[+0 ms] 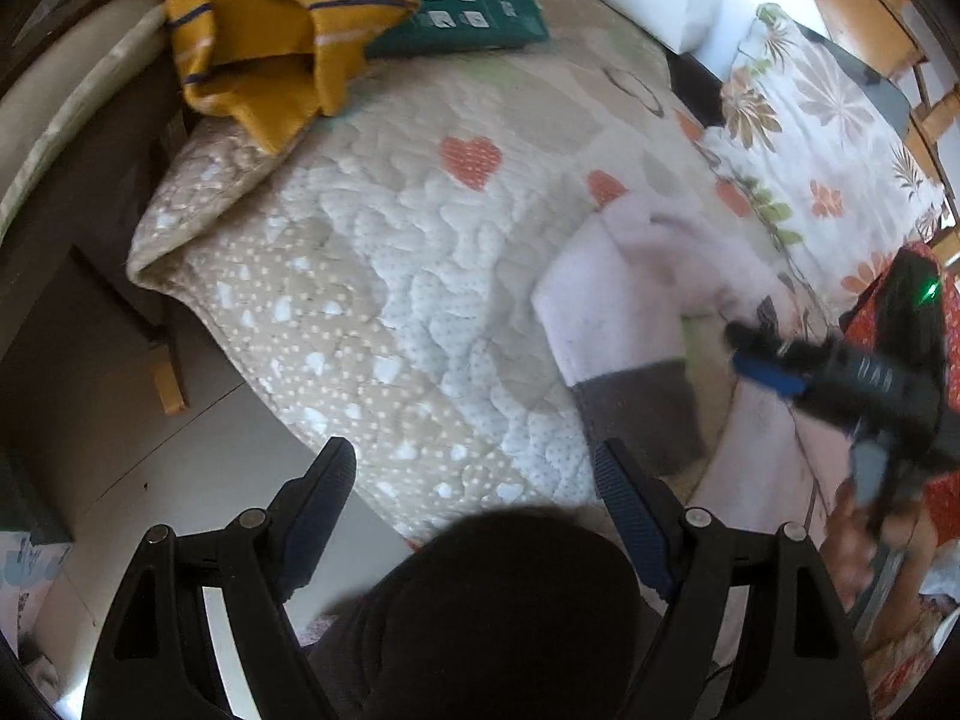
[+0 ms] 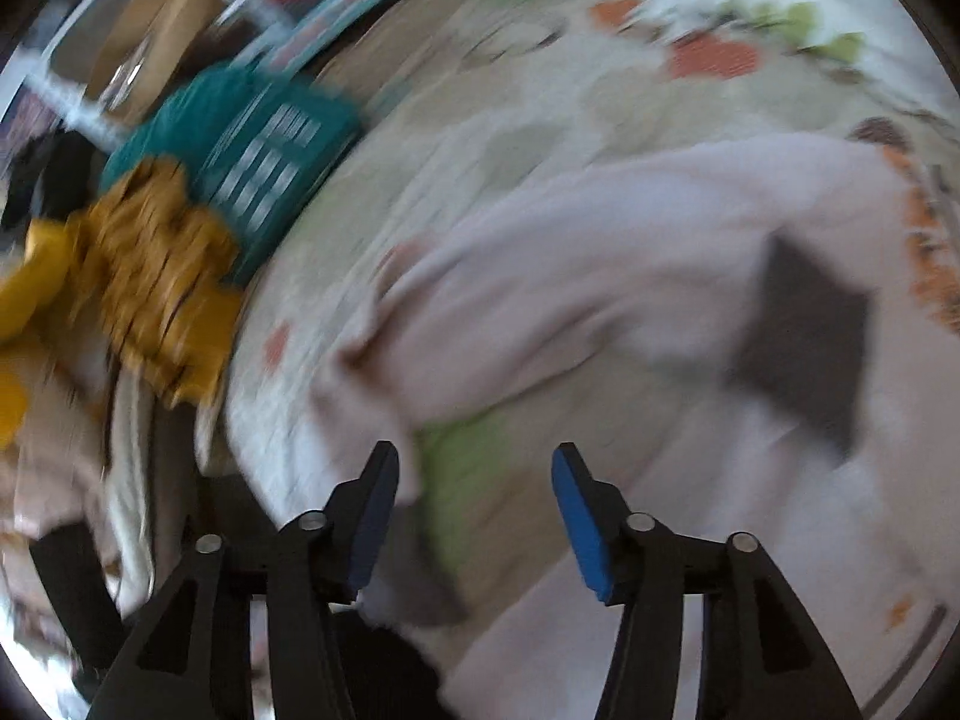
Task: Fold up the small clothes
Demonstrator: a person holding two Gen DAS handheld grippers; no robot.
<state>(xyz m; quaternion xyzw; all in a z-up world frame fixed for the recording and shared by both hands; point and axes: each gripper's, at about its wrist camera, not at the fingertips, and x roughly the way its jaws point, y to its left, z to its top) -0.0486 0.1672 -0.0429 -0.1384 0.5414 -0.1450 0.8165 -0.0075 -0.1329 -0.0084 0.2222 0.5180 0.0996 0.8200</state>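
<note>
Left wrist view: the left claw [image 1: 474,468] points down at a quilt [image 1: 372,276] with orange hearts, its jaws standing wide apart with nothing between the pads. A dark rounded shape [image 1: 504,612], too blurred to identify, lies directly below the jaws. Ahead and to the right of the claw lies the pale pink garment [image 1: 624,288], with a grey patch [image 1: 636,414] just beside the right finger [image 1: 630,516]. Farther right, the right claw [image 1: 765,354] hovers over the pink garment, blurred; a hand [image 1: 870,546] grips its handle. Far ahead and to the left lies a striped mustard garment [image 1: 270,30], overlapping a teal packet [image 1: 480,0]. A floral pillow [image 1: 828,132] sits far ahead on the right.

Right wrist view: the frame is heavily blurred. The right claw [image 2: 474,480] points down with its jaws parted and empty; no cloth sits between the blue pads. The pink garment [image 2: 600,276] spreads just ahead of the fingertips and to the right, its grey patch [image 2: 804,336] well to the right. A green patch [image 2: 462,480] of quilt [image 2: 480,120] shows between the fingers. The mustard garment [image 2: 156,288] and teal packet [image 2: 258,162] lie far ahead on the left, touching each other.
</note>
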